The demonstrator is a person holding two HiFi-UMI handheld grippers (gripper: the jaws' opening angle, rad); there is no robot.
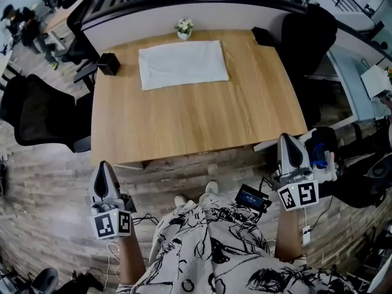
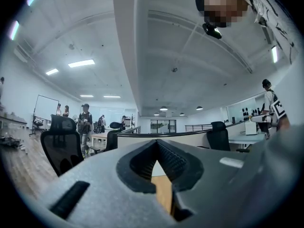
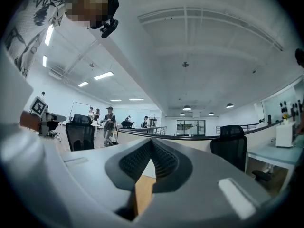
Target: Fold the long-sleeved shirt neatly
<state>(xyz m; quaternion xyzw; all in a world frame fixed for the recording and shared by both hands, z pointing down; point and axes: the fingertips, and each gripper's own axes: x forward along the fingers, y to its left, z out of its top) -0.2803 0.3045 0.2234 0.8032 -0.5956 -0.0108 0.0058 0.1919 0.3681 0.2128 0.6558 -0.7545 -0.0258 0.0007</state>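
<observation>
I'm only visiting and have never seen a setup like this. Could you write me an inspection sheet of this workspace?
Surface: wooden table, mostly bare.
Job's things: white shirt, lying as a flat folded rectangle near the table's far edge.
Clutter: small flower pot just beyond the shirt; black box at the left edge; dark object at the far right corner.
Grippers: left gripper and right gripper, both shut and empty, held short of the table's near edge, over the floor.
Cables: thin cables on the floor by the person's feet.
Surroundings: black office chair to the left, wood-look floor, people standing far off.
</observation>
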